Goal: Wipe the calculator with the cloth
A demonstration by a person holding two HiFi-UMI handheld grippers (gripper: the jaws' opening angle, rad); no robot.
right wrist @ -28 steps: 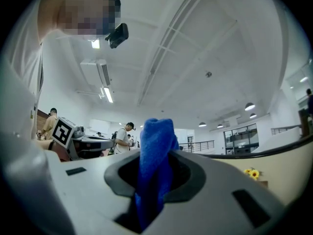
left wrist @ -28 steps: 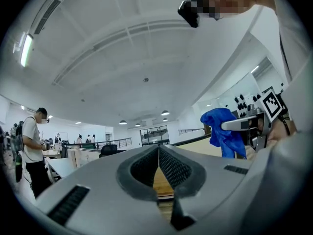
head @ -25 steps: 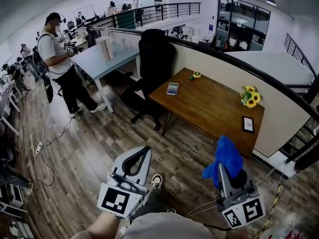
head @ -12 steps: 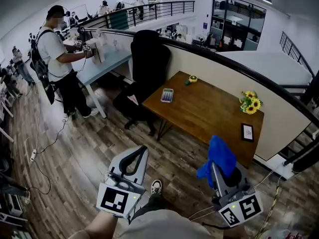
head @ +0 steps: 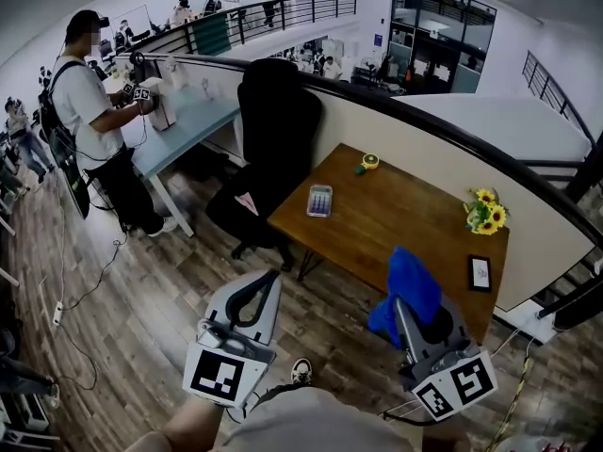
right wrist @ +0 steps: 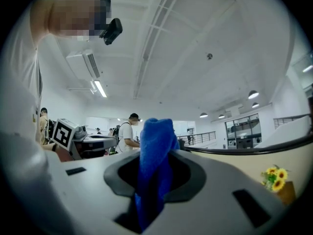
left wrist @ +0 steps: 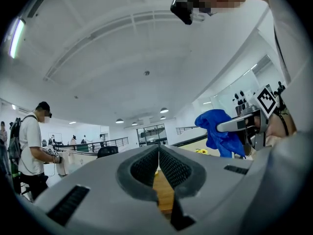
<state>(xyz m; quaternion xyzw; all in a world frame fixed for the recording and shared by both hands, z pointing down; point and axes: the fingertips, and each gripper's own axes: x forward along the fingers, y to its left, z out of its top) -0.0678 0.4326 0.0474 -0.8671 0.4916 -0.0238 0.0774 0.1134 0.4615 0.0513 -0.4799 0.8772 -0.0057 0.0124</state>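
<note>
The calculator (head: 320, 200) lies flat near the left end of the wooden desk (head: 405, 219), well ahead of both grippers. My right gripper (head: 407, 307) is shut on a blue cloth (head: 405, 293), which bunches out past its jaws; the cloth (right wrist: 154, 160) fills the gap in the right gripper view. My left gripper (head: 259, 295) is held low over the floor, short of the desk, with its jaws pressed together and nothing between them (left wrist: 158, 156). Both gripper views point upward at the ceiling.
A black office chair (head: 268, 135) stands at the desk's left end. On the desk sit a tape measure (head: 369, 162), sunflowers (head: 487, 211) and a small frame (head: 480, 272). A person (head: 94, 125) stands at a blue table (head: 179, 121) on the left. A curved partition (head: 424, 139) runs behind the desk.
The view has drawn closer to the desk, so the calculator and desk sit lower and larger. Both grippers keep their hold and pose; the person at left has shifted towards the blue table.
</note>
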